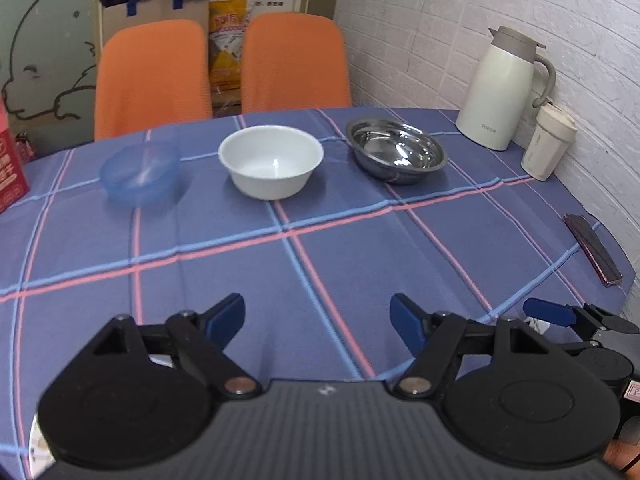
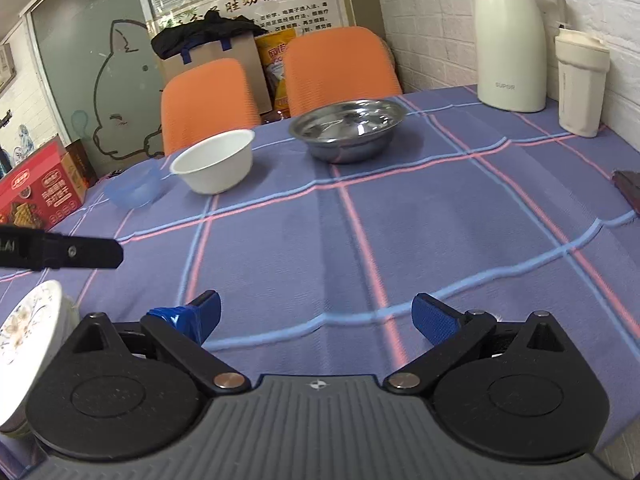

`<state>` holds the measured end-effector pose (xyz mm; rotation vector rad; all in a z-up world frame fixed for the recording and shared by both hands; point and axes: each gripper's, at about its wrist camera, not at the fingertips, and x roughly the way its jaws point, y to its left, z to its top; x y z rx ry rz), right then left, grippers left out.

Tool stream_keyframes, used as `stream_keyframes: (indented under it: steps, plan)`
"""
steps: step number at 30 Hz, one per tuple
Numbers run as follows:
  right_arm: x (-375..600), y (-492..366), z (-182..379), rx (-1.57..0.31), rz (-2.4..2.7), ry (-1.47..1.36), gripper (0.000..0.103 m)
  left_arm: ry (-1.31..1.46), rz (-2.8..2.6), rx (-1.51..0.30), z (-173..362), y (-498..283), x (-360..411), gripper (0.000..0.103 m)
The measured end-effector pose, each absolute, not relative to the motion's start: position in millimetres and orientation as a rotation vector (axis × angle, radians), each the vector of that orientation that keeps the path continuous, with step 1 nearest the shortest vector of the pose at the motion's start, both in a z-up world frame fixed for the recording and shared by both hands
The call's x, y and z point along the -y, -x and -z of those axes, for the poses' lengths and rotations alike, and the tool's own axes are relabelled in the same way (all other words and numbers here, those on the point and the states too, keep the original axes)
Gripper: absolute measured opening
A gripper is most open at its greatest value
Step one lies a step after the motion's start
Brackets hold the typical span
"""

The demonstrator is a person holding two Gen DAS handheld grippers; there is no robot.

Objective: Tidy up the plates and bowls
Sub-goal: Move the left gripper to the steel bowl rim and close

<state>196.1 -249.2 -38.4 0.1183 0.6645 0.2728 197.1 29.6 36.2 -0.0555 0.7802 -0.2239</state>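
Across the far side of the checked tablecloth, blue bowl, white bowl and steel bowl stand apart unstacked, so left gripper and right gripper wait wide-fingered, empty.

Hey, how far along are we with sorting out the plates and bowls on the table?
Nothing looks done yet. The blue bowl, white bowl and steel bowl sit apart in a row, unstacked. Nothing is in hand: the left gripper and right gripper are both open and empty. A patterned plate waits at the near left edge. All the gathering is left.
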Motion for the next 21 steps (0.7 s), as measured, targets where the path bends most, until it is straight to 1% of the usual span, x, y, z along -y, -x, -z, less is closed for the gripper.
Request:
stream_keyframes:
  steps: [6, 10, 16, 19, 21]
  plan:
    - [279.0, -254.6, 16.9, -0.600, -0.222, -0.078, 0.090, 0.019, 0.263, -0.732, -56.1, -292.1, 13.9, 0.073]
    - [284.9, -312.5, 5.5, -0.609, -0.192, -0.051, 0.090, 0.072, 0.299, -0.763, -56.8, -367.7, 29.4, 0.073]
    - [269.5, -389.5, 11.5, -0.679, -0.189, -0.049, 0.090, 0.094, 0.330, -0.863, -28.6, -457.7, 50.0, 0.073]
    - [258.9, -420.2, 24.1, -0.715, -0.176, -0.025, 0.090, 0.081, 0.332, -0.910, -9.7, -483.7, 60.0, 0.072]
    - [252.4, -436.5, 33.6, -0.744, -0.167, 0.003, 0.090, 0.064, 0.315, -0.924, -0.1, -494.5, 64.1, 0.070]
